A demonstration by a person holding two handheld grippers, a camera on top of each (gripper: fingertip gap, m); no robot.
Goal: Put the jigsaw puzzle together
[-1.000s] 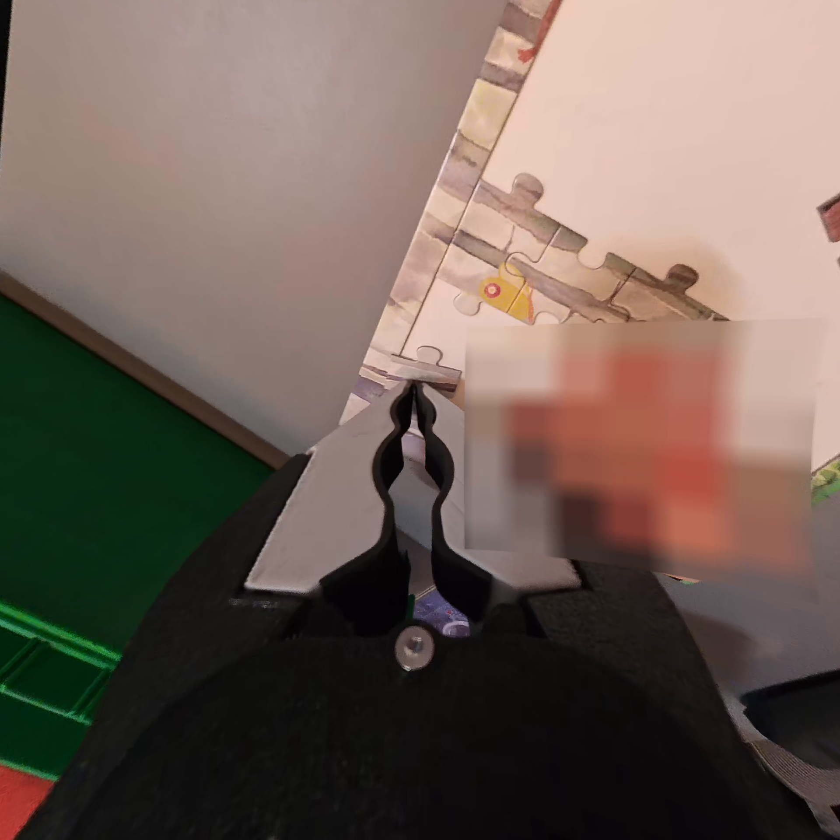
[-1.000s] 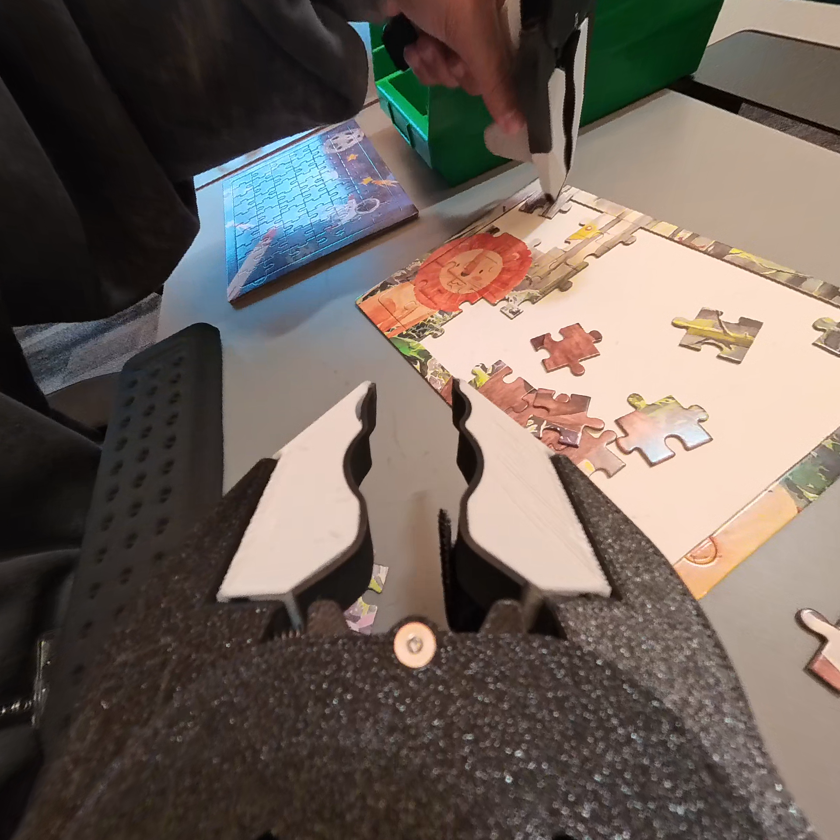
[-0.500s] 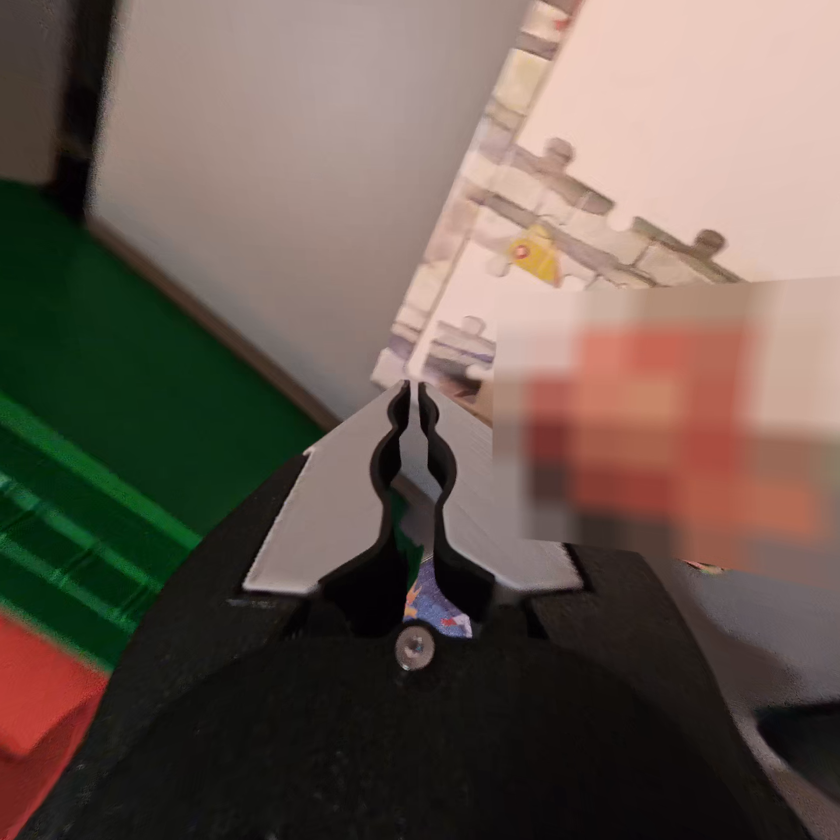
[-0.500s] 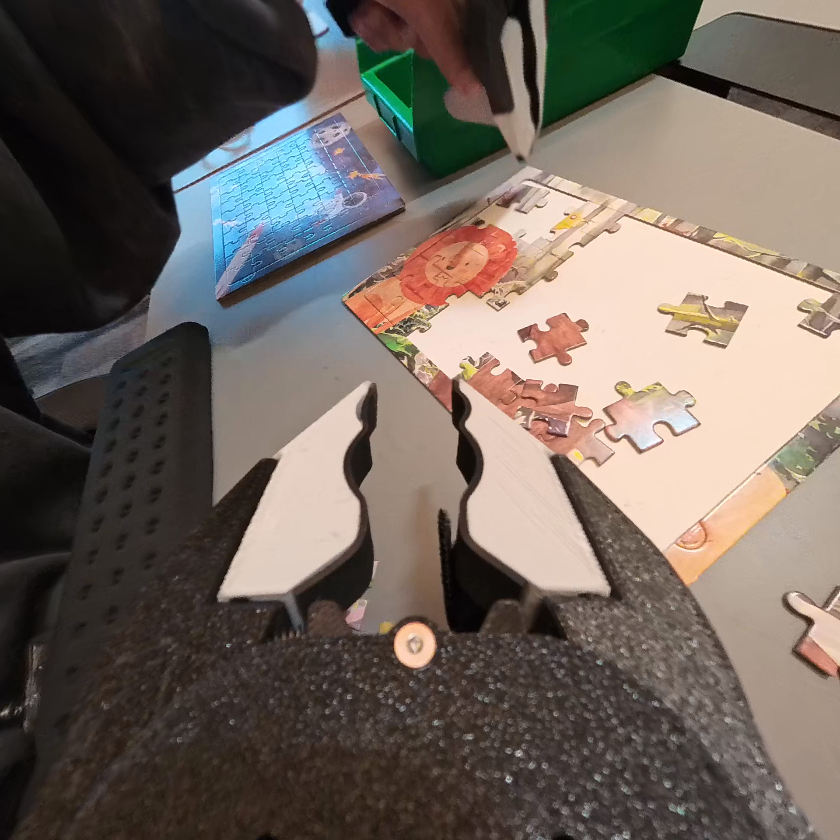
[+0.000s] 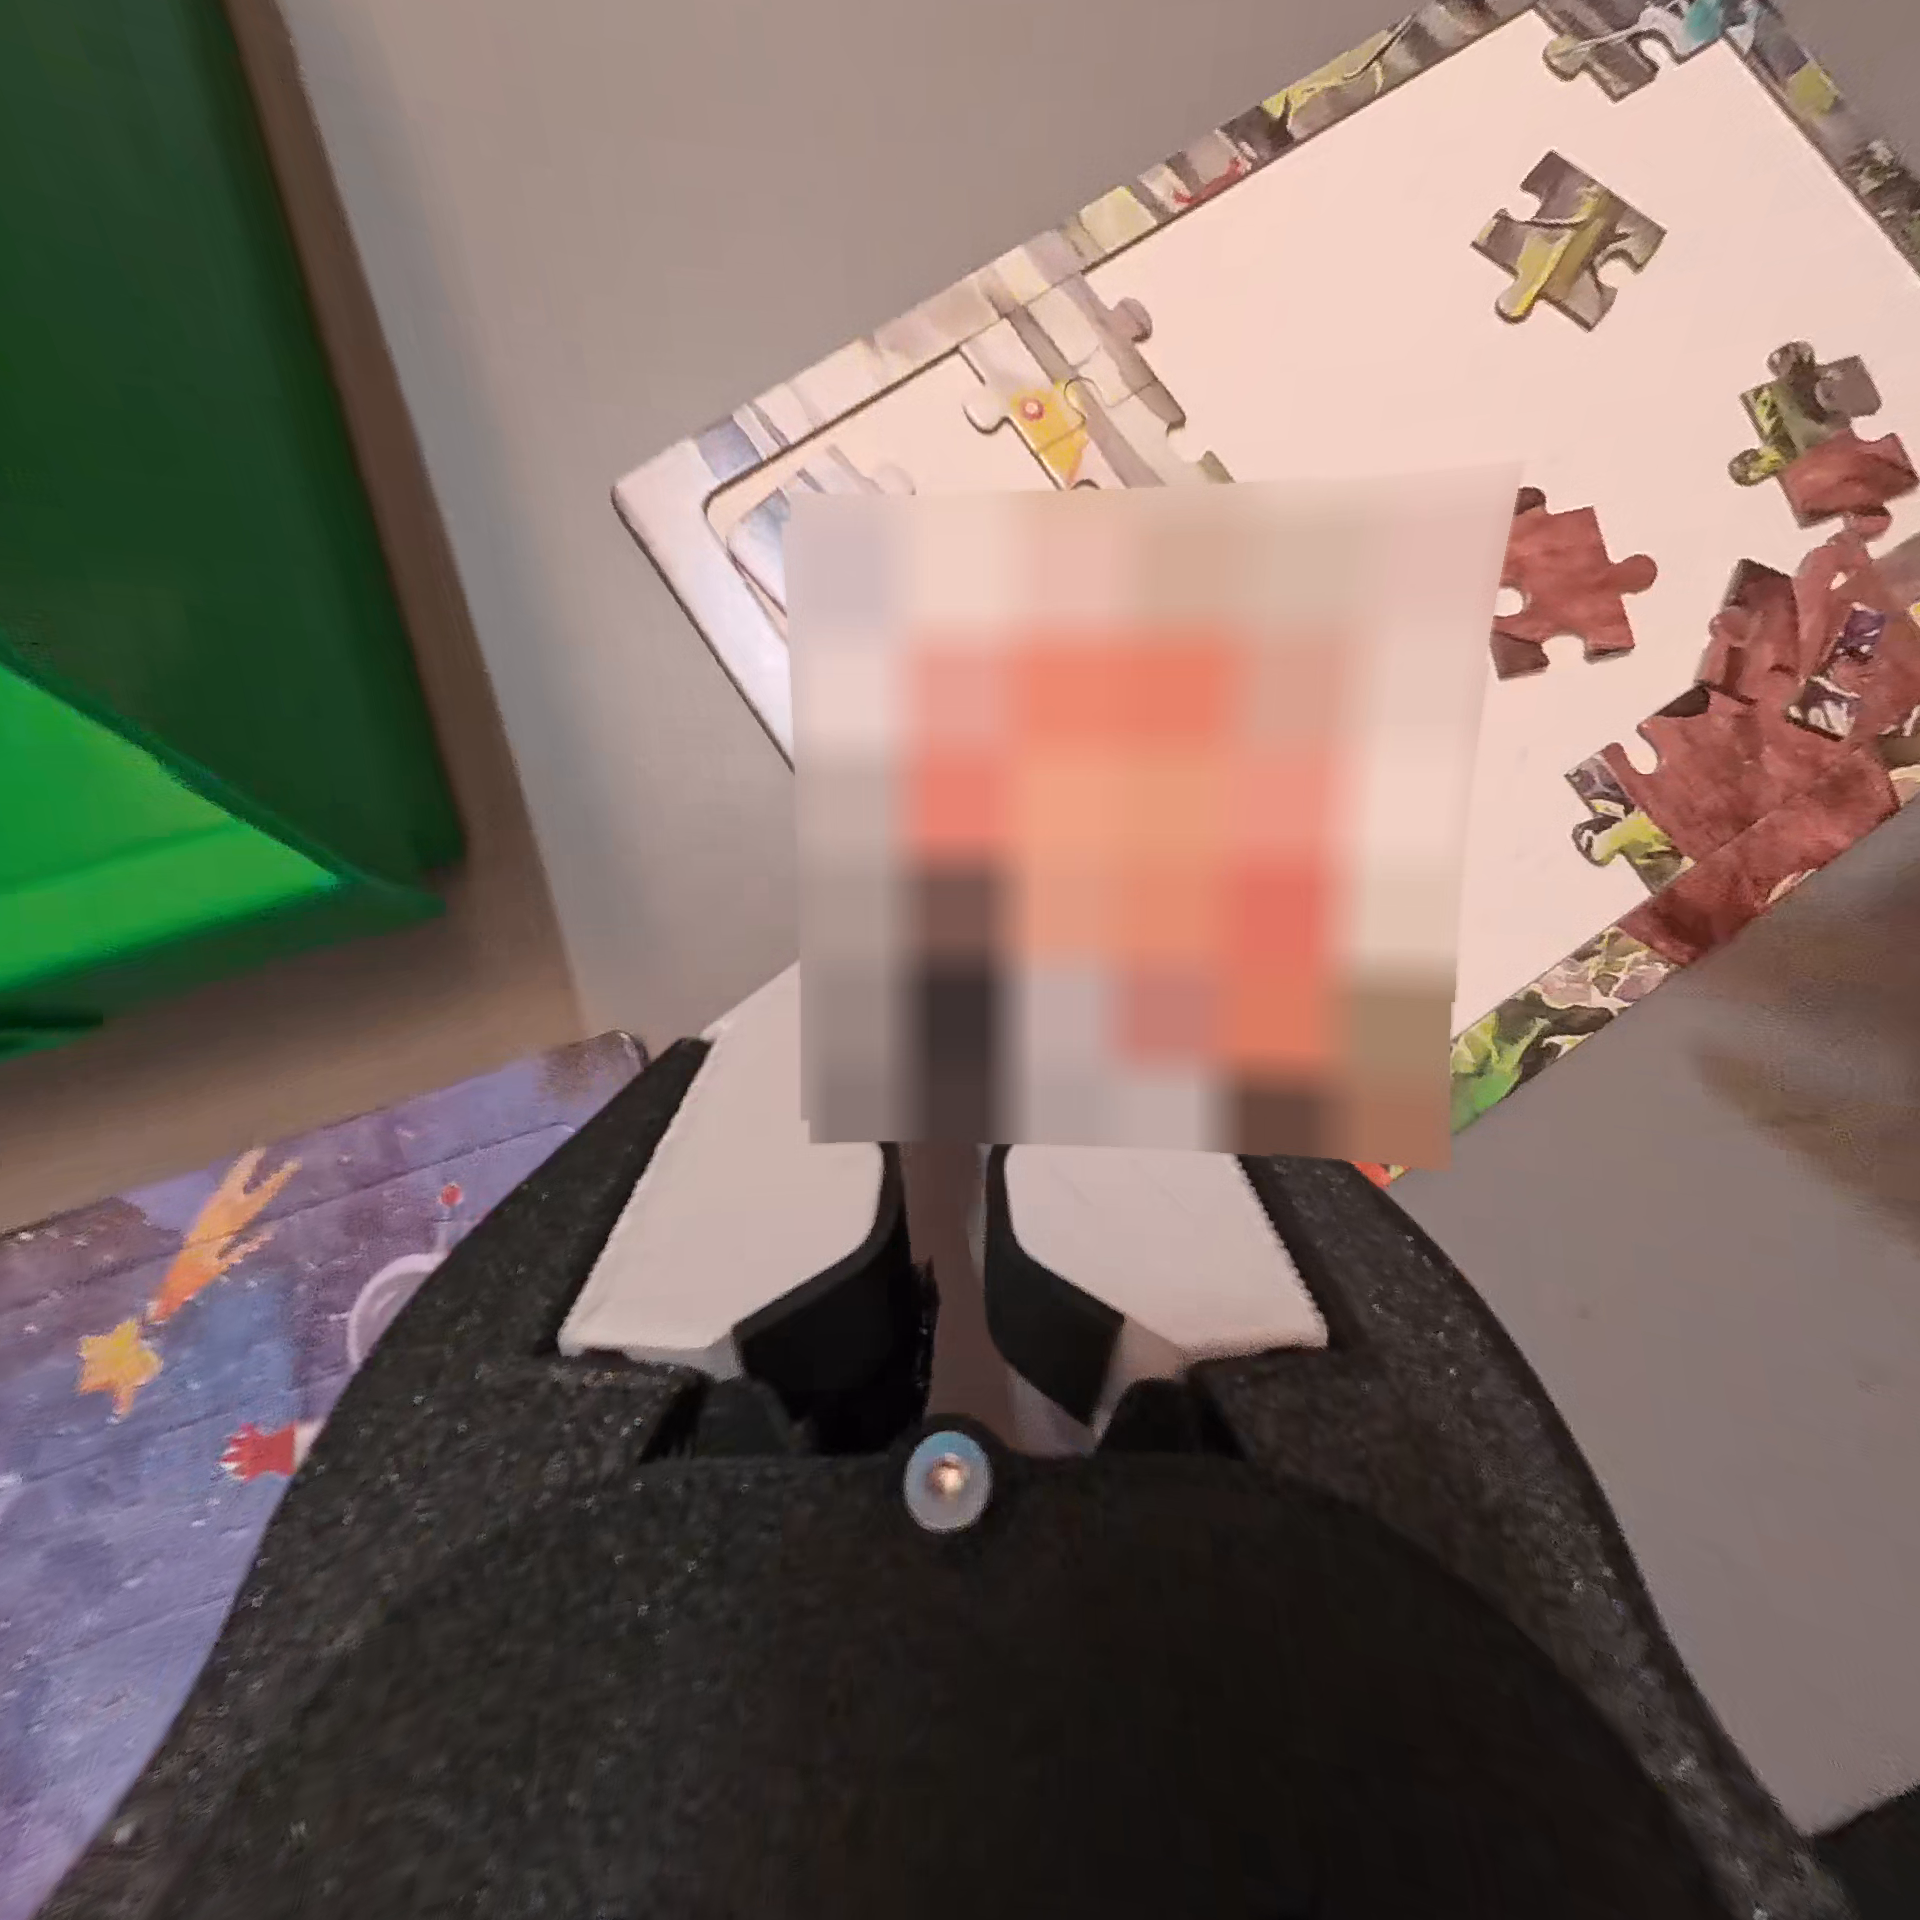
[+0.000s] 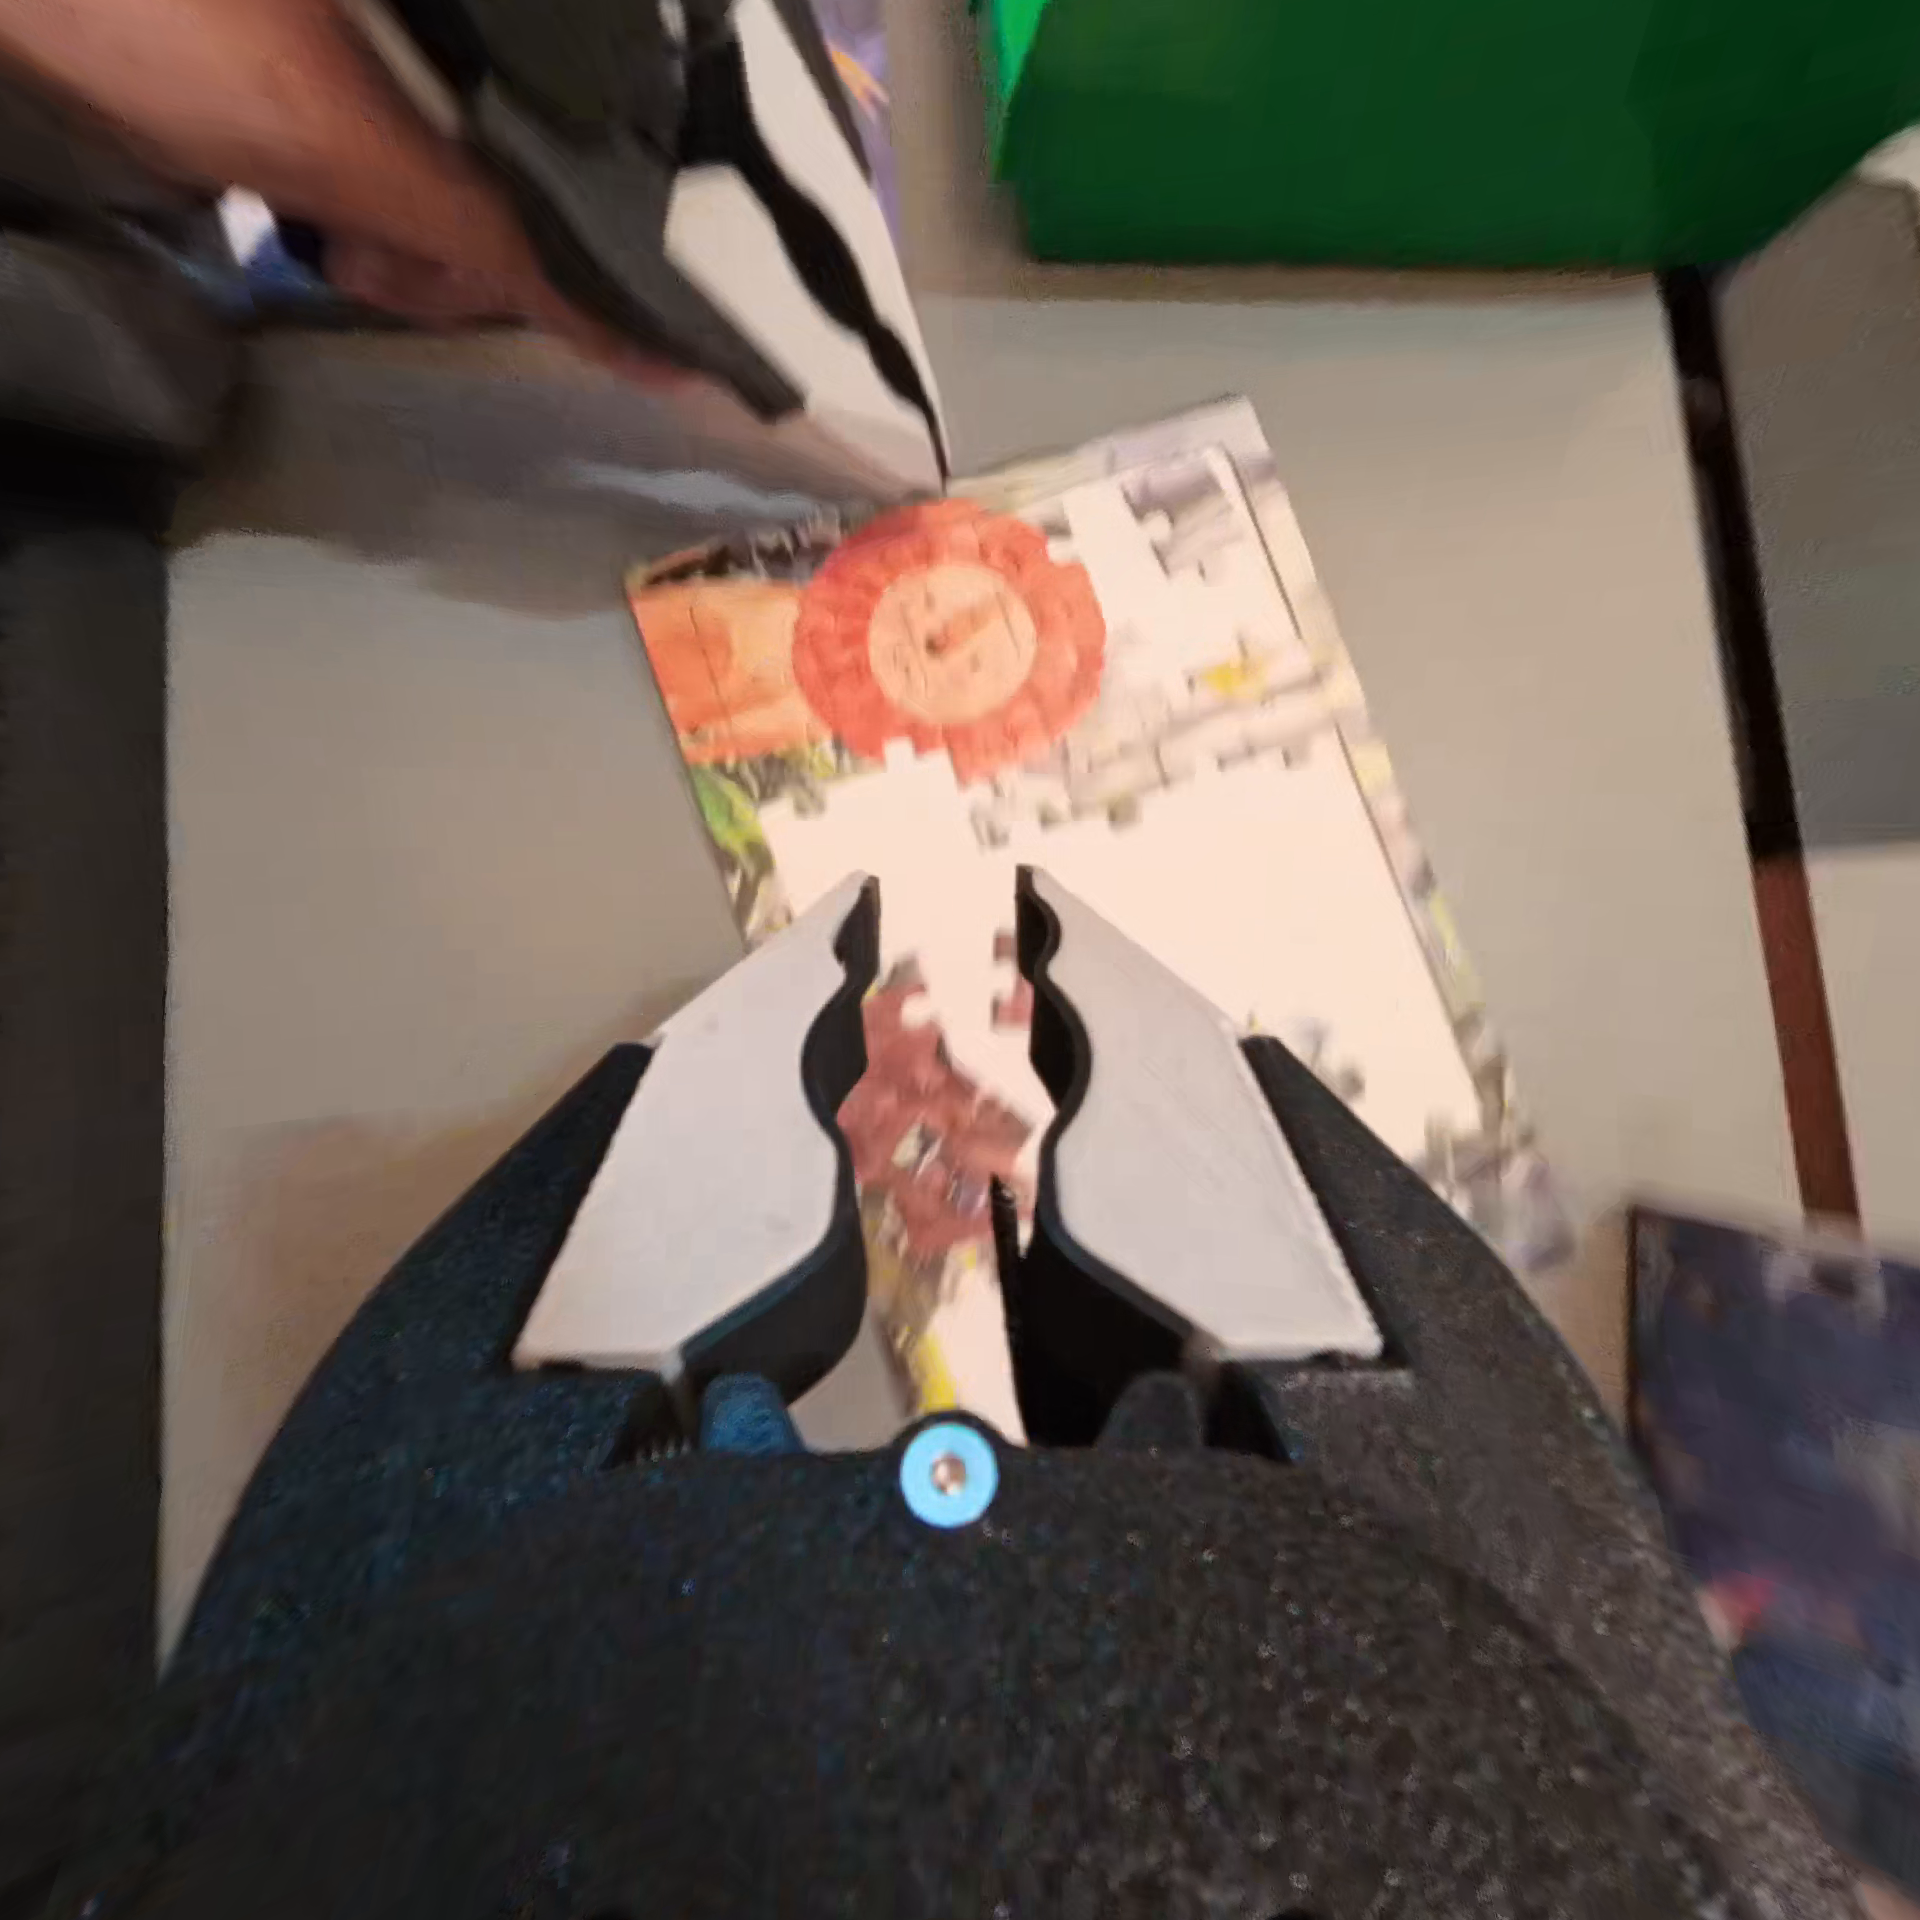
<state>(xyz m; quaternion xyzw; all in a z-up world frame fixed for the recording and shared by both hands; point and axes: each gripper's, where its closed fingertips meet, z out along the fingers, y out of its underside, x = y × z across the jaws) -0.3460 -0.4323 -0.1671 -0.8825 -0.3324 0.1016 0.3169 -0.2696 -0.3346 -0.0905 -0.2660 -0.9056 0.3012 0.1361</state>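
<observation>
Task roughly a third done, my guess. The puzzle (image 5: 1351, 343) lies flat on the grey counter (image 5: 727, 208), ahead of both claws.

Done: the printed border frame, an orange round patch (image 6: 945, 634) with orange strip at the near-left corner, a run of grey pieces (image 5: 1081, 395) joined along the far edge, and a brown clump (image 5: 1745, 790) locked in along the near edge.

Left: most of the cream middle is bare. Loose on it, not joined, are a grey-green piece (image 5: 1564, 255), a brown piece (image 5: 1558, 603) and a green-brown one (image 5: 1808, 416) at the right. I can't tell if more pieces lie off the board.

My right claw (image 6: 943, 883) has fingers apart and nothing between them. It hovers over the near side of the board, above the brown clump.

My left claw (image 6: 935, 447) has its tips covered by a mosaic patch in its own view. From the right view the fingers look pressed together, empty as far as the blur allows, with the tip just off the board's left corner beside the orange patch.

Materials:
- Pieces are thin flat card with a printed matte face and the usual knobs and sockets.
- The board is stiff card with a raised rim and a smooth cream floor.
- Claw fingers are pale smooth plates with wavy black inner pads, and the body is rough black grainy plastic.

Nearby are a green plastic bin (image 5: 156, 520), hard and glossy, and a second purple puzzle (image 5: 208, 1299) that looks complete. Right view is heavily blurred.
</observation>
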